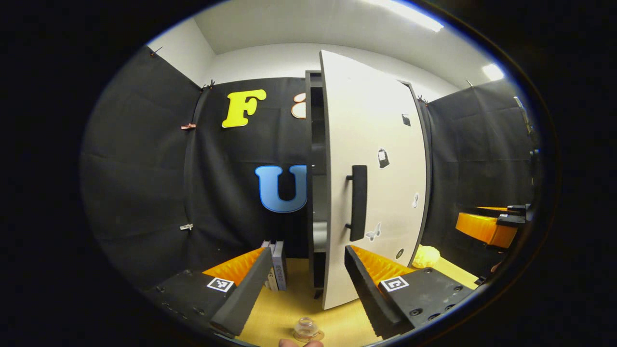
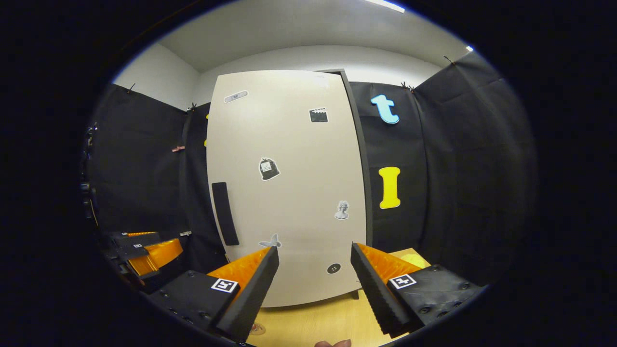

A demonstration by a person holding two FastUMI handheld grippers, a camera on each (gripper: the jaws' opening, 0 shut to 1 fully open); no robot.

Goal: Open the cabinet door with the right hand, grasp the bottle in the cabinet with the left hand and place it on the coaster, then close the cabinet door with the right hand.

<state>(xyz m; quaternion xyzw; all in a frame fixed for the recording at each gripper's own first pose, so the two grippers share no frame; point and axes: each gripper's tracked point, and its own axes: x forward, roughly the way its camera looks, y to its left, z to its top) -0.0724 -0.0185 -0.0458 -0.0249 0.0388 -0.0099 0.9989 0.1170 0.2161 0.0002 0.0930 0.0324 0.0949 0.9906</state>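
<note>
The tall cabinet (image 1: 315, 159) stands on the wooden table with its white door (image 1: 376, 183) swung partly out, so dark shelves show in the gap at the left. The door's black bar handle (image 1: 357, 202) lies just above my left gripper (image 1: 308, 250), which is open and holds nothing. A small clear bottle (image 1: 306, 328) stands upright on the table low between the left fingers, on what looks like a round coaster. In the right gripper view the door (image 2: 289, 193) faces me, its handle (image 2: 225, 213) up to the left of my open, empty right gripper (image 2: 315, 248).
A few books (image 1: 277, 265) stand beside the cabinet's left foot. A yellow knobbly object (image 1: 426, 256) lies on the table right of the door. The other gripper (image 1: 491, 224) shows at the far right, and the left one (image 2: 144, 253) at the left of the right gripper view.
</note>
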